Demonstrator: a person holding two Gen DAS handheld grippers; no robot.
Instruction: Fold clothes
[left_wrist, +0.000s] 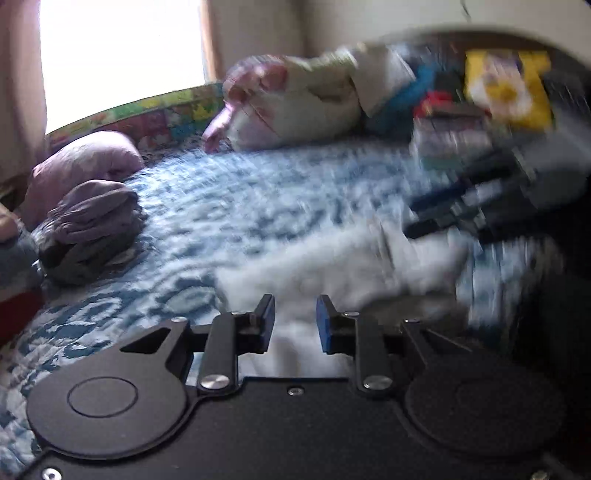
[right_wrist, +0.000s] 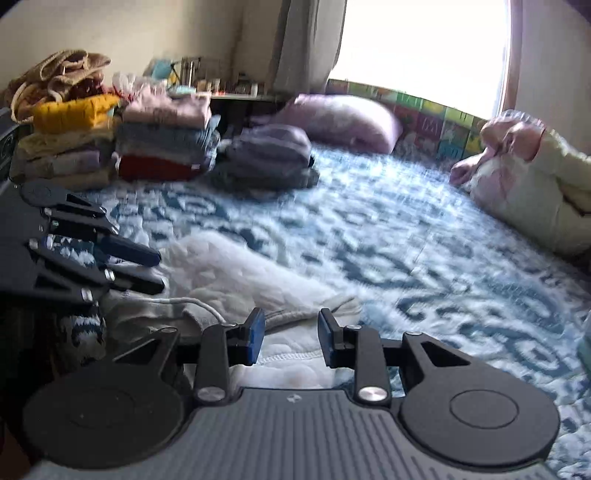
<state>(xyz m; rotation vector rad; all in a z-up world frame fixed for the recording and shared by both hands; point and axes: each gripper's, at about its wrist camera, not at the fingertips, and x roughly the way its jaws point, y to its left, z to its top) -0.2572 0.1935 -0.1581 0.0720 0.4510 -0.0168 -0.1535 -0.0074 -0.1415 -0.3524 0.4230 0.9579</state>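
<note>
**White garment lying rumpled on the patterned bed**

On the blue-and-white quilt (right_wrist: 406, 236) a white garment (right_wrist: 236, 273) is lying loosely spread, just in front of both grippers. Its fabric is looking soft and slightly fleecy, bunching into low folds. In the right wrist view a stitched hem is running across just below the fingertips, a greyer ribbed edge is curling up near the middle, and a thin white drawcord (right_wrist: 195, 304) is trailing across its left part. In the left wrist view the same cloth (left_wrist: 332, 269) is showing only as a pale, motion-smeared patch.

The right gripper (right_wrist: 291, 338) is hovering low over the near edge of the garment with its blue-padded fingers spread apart and nothing between them. The left gripper (left_wrist: 295, 321) is likewise standing parted above the white cloth, clasping nothing; from the right wrist view it is reaching in from the left edge over the garment's far side, fingers apart.

Further back, two stacks of folded clothes (right_wrist: 162, 144) are sitting at the far left of the bed, with a yellow knit (right_wrist: 74, 110) on top of one. A folded purple-grey pile (right_wrist: 269, 158) is resting beside them, near a lilac pillow (right_wrist: 340, 118). A pink-and-cream bundle (right_wrist: 524, 177) is lying at the right, against the colourful panel under the bright window (right_wrist: 424, 48).
</note>
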